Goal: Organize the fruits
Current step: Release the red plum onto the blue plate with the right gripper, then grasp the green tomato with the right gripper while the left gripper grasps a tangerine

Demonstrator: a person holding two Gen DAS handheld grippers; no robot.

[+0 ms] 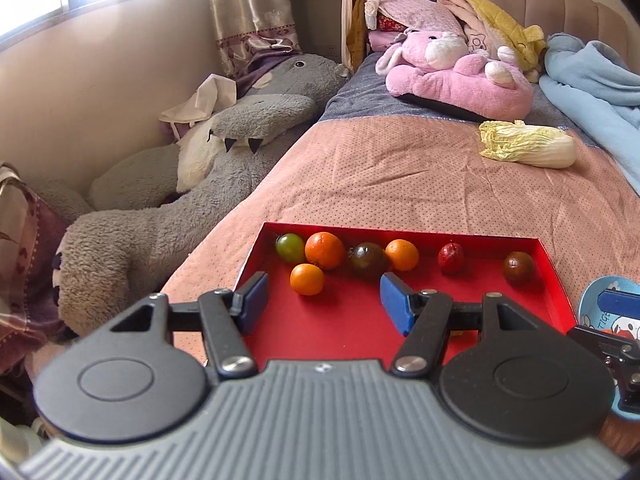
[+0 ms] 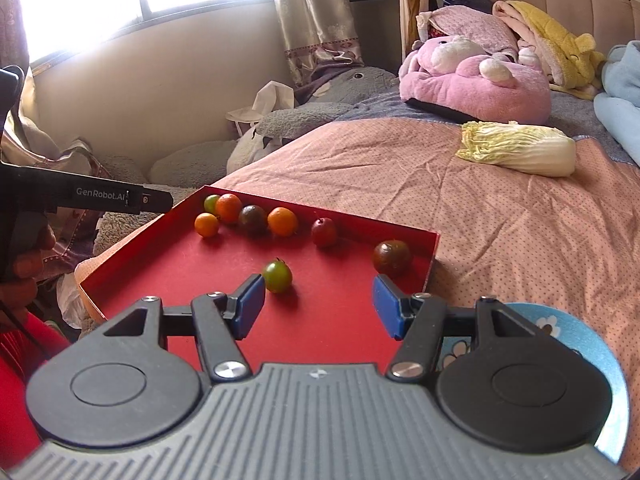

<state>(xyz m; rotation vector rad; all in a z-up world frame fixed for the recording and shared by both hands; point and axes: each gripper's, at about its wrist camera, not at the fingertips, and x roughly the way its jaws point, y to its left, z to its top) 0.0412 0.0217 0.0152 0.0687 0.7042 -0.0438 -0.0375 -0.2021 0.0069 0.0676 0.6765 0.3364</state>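
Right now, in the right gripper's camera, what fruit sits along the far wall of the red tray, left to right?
Green tomato → large orange → dark tomato → orange → small red fruit → dark reddish tomato.

Black linkage arms, silver screws, blue pads (image 1: 394, 306), ribbed grey housing, white GenRobot.AI lettering (image 2: 102, 194), red sleeve (image 2: 12, 380).

Left gripper (image 1: 324, 300) tilted downward, blue pads (image 1: 396, 304) spread well apart, nothing between them. Right gripper (image 2: 318, 306) at a like downward tilt, jaws apart and empty. In the right wrist view, hand (image 2: 22, 268) curled round the left gripper's black handle at the left edge, red sleeve (image 2: 16, 392) below it.
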